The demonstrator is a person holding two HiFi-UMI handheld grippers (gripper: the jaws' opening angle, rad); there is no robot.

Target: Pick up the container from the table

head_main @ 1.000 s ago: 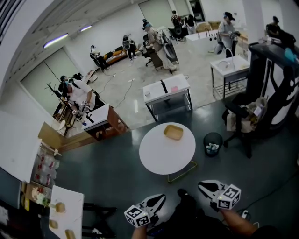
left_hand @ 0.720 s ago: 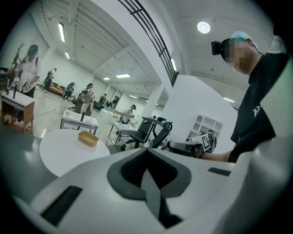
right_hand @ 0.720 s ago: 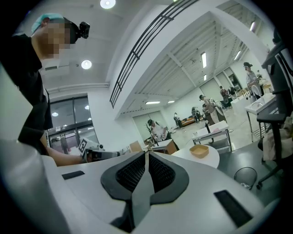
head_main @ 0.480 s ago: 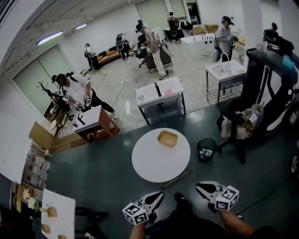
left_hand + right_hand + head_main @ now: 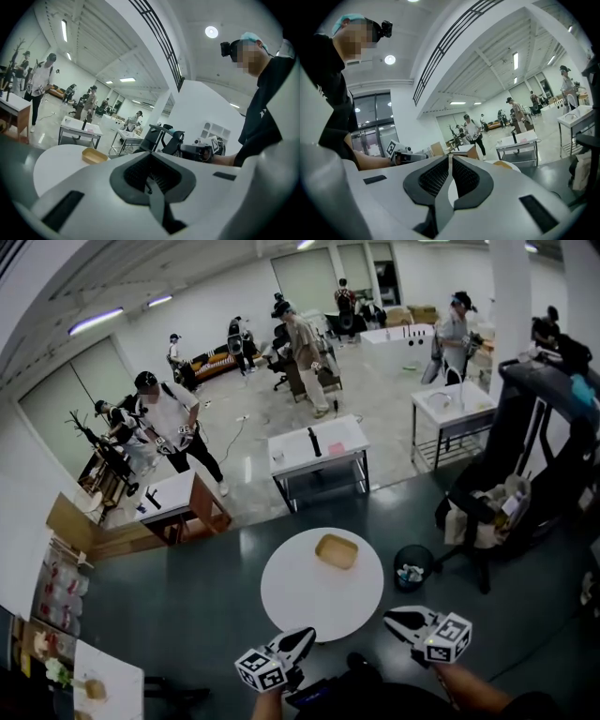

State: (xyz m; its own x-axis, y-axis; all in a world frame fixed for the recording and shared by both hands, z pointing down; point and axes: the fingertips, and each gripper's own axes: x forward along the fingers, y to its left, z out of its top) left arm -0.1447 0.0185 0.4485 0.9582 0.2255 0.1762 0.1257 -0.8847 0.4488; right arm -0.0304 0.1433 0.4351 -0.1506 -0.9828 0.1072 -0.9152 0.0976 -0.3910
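A shallow tan container (image 5: 337, 551) lies on the far right part of a round white table (image 5: 291, 596). My left gripper (image 5: 306, 637) hovers at the table's near edge, jaws shut and empty. My right gripper (image 5: 391, 619) is level with it just off the table's right rim, also shut on nothing. Both are well short of the container. In the left gripper view the container (image 5: 94, 155) sits ahead and left of the shut jaws (image 5: 150, 161). The right gripper view shows the container (image 5: 502, 164) just right of its closed tips (image 5: 450, 157).
A black waste bin (image 5: 413, 567) stands right of the round table, with a black office chair (image 5: 487, 512) beyond it. A white rectangular table (image 5: 317, 448) and a wooden desk (image 5: 183, 502) stand farther back. Several people work across the hall.
The round table and container have come closer to me. Both grippers have advanced toward the table edge, still shut.
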